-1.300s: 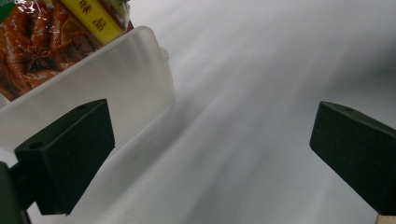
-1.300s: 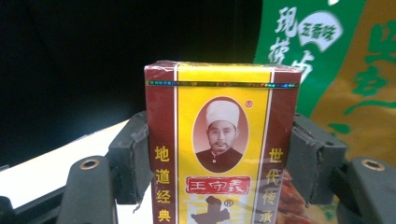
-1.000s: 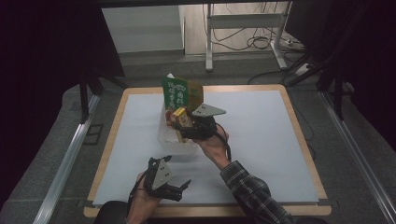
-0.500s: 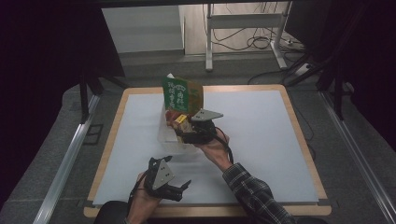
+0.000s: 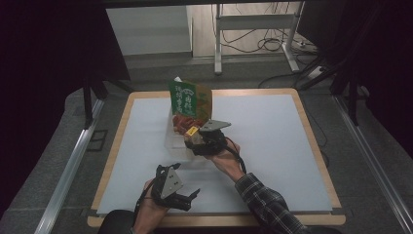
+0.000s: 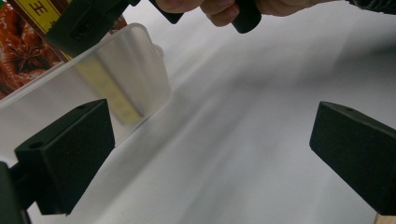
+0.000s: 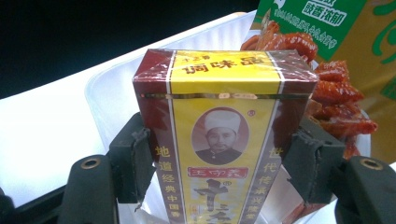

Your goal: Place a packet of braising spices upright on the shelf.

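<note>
Evidently a light, rigid carton, the seasoning box (image 7: 219, 140) is clamped by its two narrow sides in the right gripper (image 7: 219, 177), over the translucent plastic tub (image 7: 100, 93) beside a green snack bag (image 5: 190, 100). Its glossy film wrap looks slippery; a grip on the flat sides suits it. Left gripper (image 6: 210, 158) stands with jaws apart above the white table (image 6: 243, 140).

The seasoning box (image 7: 219, 140) is banded yellow and dark red; the snack bag (image 5: 191, 100) is printed green, orange; the tub (image 6: 116, 88) is translucent white.
</note>
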Tool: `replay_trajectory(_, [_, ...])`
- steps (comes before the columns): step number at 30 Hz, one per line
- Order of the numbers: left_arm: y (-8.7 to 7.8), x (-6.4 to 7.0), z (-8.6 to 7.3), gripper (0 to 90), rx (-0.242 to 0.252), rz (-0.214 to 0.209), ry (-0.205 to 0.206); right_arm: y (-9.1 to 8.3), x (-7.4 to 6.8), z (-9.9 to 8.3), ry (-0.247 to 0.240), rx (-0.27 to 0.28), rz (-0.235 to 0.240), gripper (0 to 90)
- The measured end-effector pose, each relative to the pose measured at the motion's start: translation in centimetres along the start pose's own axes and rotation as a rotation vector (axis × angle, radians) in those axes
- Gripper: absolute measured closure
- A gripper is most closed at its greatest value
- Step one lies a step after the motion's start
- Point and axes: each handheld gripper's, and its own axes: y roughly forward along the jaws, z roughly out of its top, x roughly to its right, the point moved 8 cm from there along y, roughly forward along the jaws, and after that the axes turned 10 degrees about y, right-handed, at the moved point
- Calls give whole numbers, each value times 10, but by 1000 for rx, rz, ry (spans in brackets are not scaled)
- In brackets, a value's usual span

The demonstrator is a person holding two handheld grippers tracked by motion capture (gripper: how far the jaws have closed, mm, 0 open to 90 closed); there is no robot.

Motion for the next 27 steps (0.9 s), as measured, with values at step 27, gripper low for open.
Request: replay_trajectory(27, [0, -1, -1, 0, -3, 0, -1, -25, -4, 9, -46, -93, 25, 49])
